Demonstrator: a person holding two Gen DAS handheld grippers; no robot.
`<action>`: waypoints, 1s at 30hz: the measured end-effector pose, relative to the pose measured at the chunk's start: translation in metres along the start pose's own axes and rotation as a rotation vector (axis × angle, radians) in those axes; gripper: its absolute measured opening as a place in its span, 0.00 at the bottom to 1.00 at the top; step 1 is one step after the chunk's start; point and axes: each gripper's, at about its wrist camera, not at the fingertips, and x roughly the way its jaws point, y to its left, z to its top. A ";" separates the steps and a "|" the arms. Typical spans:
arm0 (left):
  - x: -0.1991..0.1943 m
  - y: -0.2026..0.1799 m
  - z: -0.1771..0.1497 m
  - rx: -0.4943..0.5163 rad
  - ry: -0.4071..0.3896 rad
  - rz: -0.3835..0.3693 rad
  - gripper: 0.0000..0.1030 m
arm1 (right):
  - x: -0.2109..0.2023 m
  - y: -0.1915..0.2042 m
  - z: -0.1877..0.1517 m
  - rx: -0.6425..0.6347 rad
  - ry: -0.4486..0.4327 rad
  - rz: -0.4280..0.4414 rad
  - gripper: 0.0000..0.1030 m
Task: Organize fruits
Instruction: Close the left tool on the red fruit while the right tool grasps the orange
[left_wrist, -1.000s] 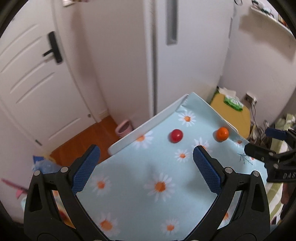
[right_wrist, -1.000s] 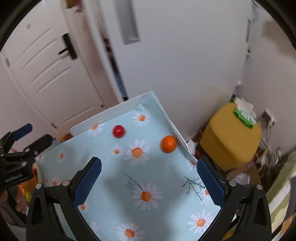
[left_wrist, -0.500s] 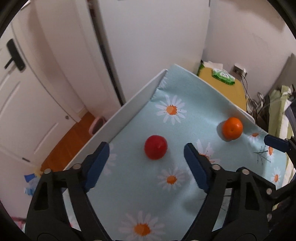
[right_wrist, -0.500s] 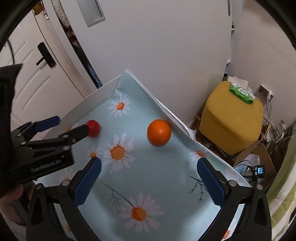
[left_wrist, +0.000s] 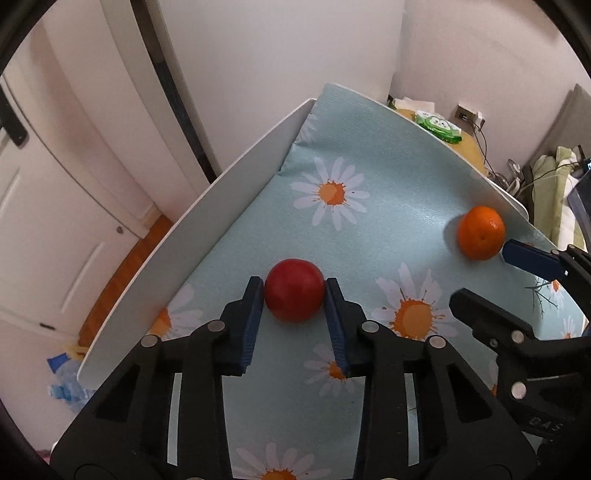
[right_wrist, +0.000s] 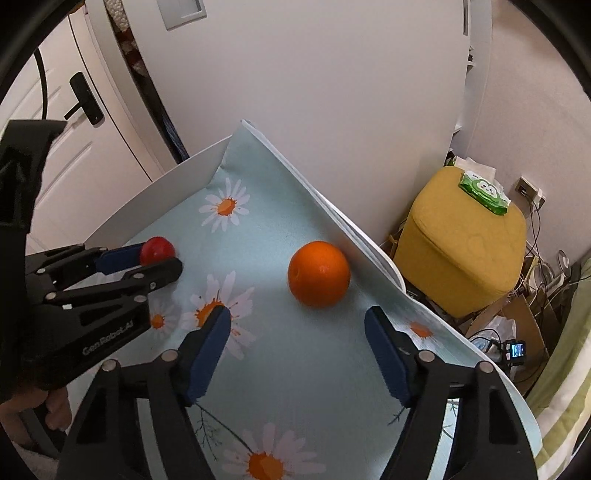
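While the black frame of each tool fills the bottom of its own view and cuts off the near part of the table, the left gripper (left_wrist: 294, 291) has its blue pads clamped on the round red fruit (left_wrist: 294, 290), one pad at nine o'clock of it and one at three o'clock; whether the fruit still rests on the pale blue daisy-print tablecloth (left_wrist: 388, 177) cannot be told. In the right wrist view this same fruit (right_wrist: 157, 250) is half hidden behind the left tool's near finger.

The right gripper (right_wrist: 297, 354) has its jaws closing, with only cloth between the pads; the round orange citrus fruit (right_wrist: 318, 273) lies just beyond their tips at twelve o'clock, untouched, close to the white raised edge of the table (right_wrist: 354, 236). In the left wrist view one blue pad of the right tool sits just beside the orange (left_wrist: 481, 232) at about four o'clock, and whether it touches is hard to judge.

Farther off, at two o'clock in the right view, a yellow padded stool (right_wrist: 461, 236) carries a green packet of wipes (right_wrist: 484, 192). A few fingers of the person's hand (right_wrist: 44, 410) show at the left edge, mostly hidden.
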 end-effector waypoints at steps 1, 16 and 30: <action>0.000 0.000 0.000 0.000 0.001 0.002 0.36 | 0.001 0.000 0.001 0.000 -0.001 -0.001 0.66; -0.012 0.001 0.000 -0.038 -0.003 0.031 0.35 | 0.014 -0.001 0.015 -0.015 -0.031 -0.056 0.34; -0.052 -0.001 -0.006 -0.129 -0.072 0.077 0.35 | -0.005 0.002 0.020 -0.077 -0.061 0.010 0.30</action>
